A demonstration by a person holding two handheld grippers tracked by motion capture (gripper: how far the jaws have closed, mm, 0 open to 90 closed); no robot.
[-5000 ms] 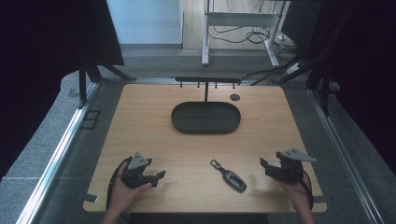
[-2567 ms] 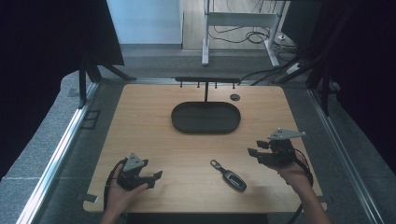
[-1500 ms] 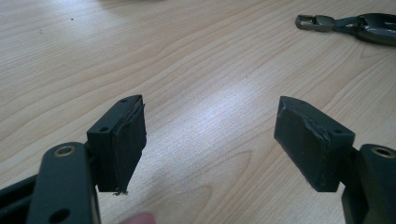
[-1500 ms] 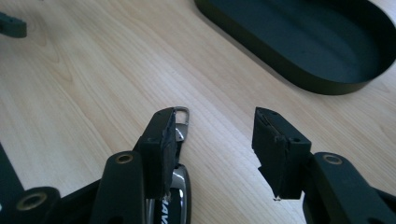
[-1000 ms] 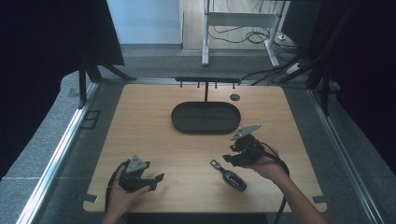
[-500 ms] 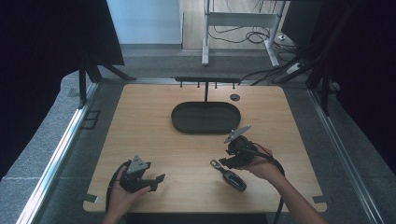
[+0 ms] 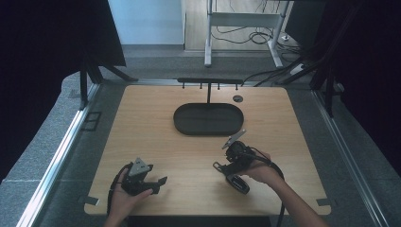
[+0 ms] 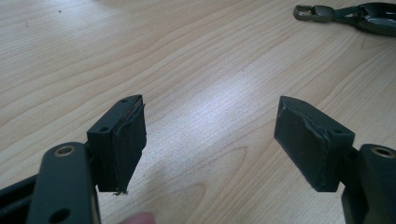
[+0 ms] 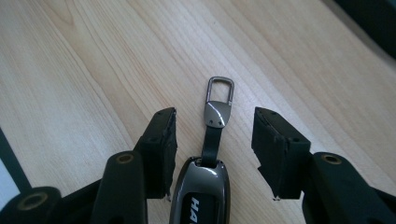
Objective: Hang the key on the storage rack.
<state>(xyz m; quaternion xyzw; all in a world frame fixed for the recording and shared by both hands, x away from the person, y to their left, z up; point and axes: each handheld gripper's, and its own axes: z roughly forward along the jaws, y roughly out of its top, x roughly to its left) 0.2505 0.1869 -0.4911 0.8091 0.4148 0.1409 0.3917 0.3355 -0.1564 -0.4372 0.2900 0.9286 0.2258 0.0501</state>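
Pale wood tabletop (image 7: 156, 142), a car key fob (image 7: 238, 183) framed for the pick.

Nearest, at the table's front edge, the left gripper (image 8: 210, 140) rests with its jaws wide apart and empty. Right of it, the right gripper (image 9: 215, 144) hangs over the fob, jaws about half open on either side of the strap and metal clip (image 9: 219, 95), pads touching nothing. For a sound grip, sink until the pads flank the fob's body, keep it centred, then close. Beyond lies the dark oval tray (image 7: 208, 119), well apart, probably the destination.
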